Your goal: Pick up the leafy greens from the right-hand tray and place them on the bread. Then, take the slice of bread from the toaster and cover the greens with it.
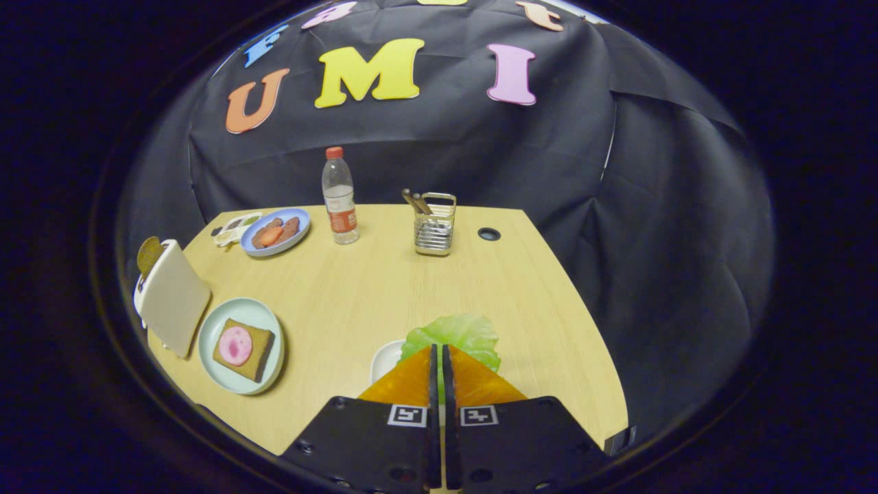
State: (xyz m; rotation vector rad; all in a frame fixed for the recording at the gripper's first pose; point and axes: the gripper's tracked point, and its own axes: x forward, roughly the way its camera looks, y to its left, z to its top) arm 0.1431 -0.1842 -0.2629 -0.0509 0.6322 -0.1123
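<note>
Leafy greens (458,335) pinched in gripper (440,351), raised above table (357,288)

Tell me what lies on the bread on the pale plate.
A round pink slice lies on the bread, on the plate. Whatever is under the slice is covered. The gripper is far away, closed on the greens.

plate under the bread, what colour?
Pale mint green plate, in the gripper view, left of the gripper, whose fingers are shut on the greens.
</note>
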